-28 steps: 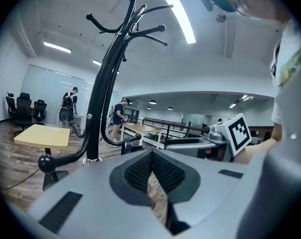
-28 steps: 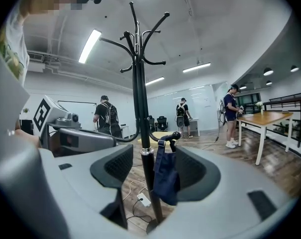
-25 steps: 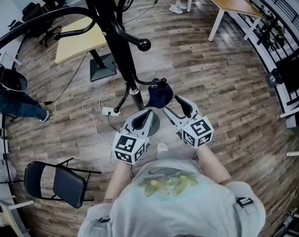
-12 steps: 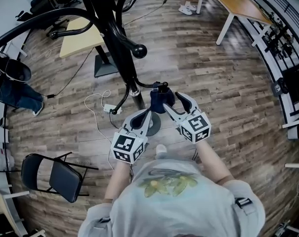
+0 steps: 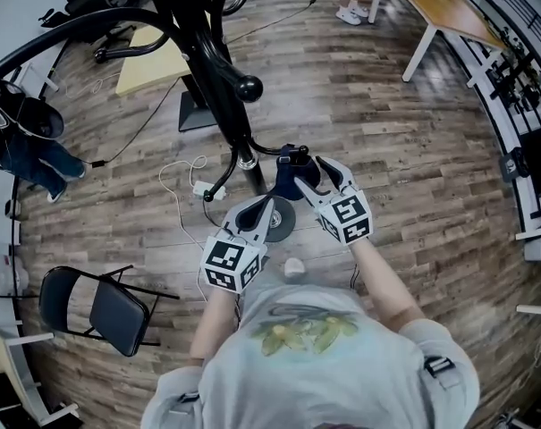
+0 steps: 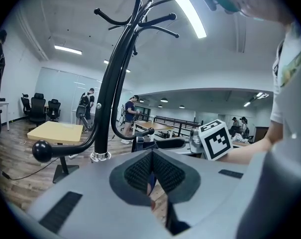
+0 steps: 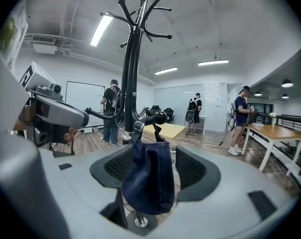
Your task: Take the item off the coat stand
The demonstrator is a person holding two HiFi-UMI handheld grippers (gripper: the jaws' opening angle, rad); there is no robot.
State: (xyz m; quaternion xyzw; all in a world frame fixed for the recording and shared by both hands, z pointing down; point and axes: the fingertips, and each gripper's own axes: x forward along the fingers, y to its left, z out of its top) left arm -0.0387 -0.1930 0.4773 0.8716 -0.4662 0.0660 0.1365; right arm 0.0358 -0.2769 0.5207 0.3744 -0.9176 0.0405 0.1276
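Observation:
A black coat stand (image 5: 218, 88) rises from a round base (image 5: 279, 224) in the head view. A small dark blue bag (image 5: 286, 179) hangs from one of its low, ball-tipped hooks (image 7: 160, 117). My right gripper (image 5: 308, 175) is open, and the blue bag (image 7: 149, 178) hangs between its two pads without being clamped. My left gripper (image 5: 265, 204) is shut with nothing in it, low and left of the bag, over the stand's base. In the left gripper view the stand's pole (image 6: 106, 118) is ahead to the left and the right gripper's marker cube (image 6: 213, 139) is at the right.
A white cable with a power strip (image 5: 201, 190) lies left of the stand. A black folding chair (image 5: 100, 309) stands at lower left and a yellow table (image 5: 156, 61) behind the stand. A wooden table (image 5: 449, 12) and a railing (image 5: 511, 70) are at the right. People stand about.
My right gripper has moved forward and left so that the bag now hangs between its jaws. The left gripper has barely moved.

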